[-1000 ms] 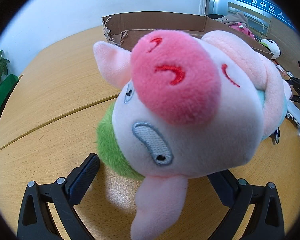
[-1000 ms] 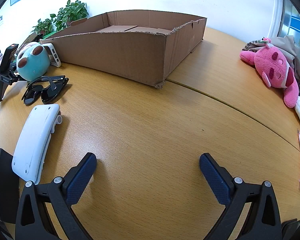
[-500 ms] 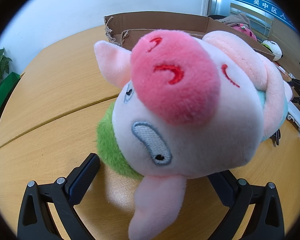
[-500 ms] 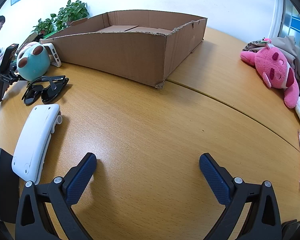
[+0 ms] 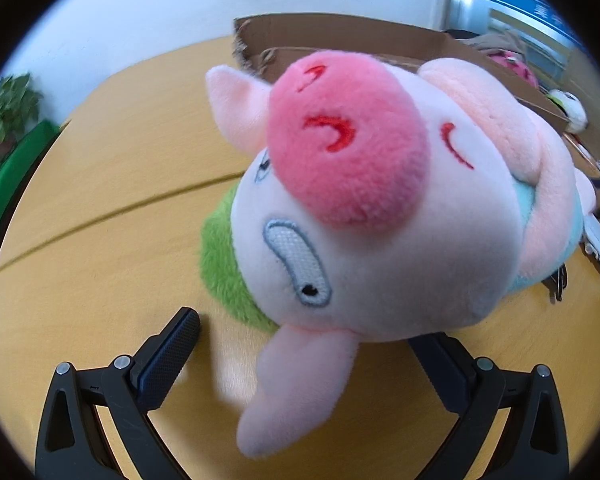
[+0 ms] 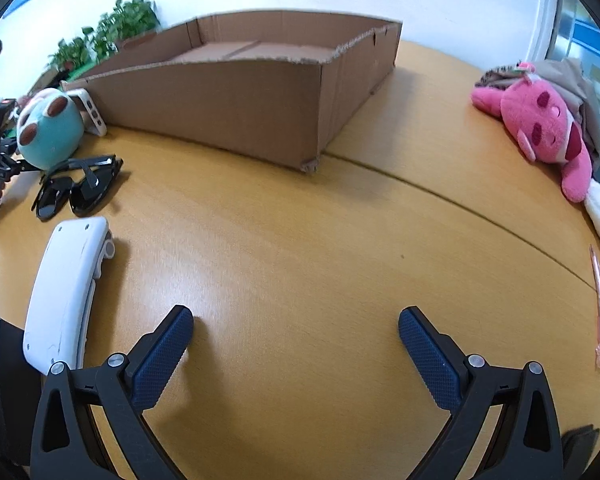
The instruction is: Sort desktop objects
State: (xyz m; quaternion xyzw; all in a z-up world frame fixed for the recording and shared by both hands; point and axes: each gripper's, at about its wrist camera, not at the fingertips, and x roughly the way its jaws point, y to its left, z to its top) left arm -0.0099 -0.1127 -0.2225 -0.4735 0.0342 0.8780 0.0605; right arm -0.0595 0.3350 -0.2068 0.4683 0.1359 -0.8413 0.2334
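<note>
One pig plush (image 5: 380,216) is seen lying on the desk (image 5: 112,184) just ahead of the left hand-held gripper (image 5: 308,344), whose jaws are spread wide with nothing clasped. The right hand-held gripper (image 6: 296,332) is likewise held open over bare wood. One cardboard box (image 6: 236,100), one pair of sunglasses (image 6: 80,188), one white case (image 6: 68,292), one pink plush (image 6: 548,128) and one pen (image 6: 598,300) are counted around that open middle.
</note>
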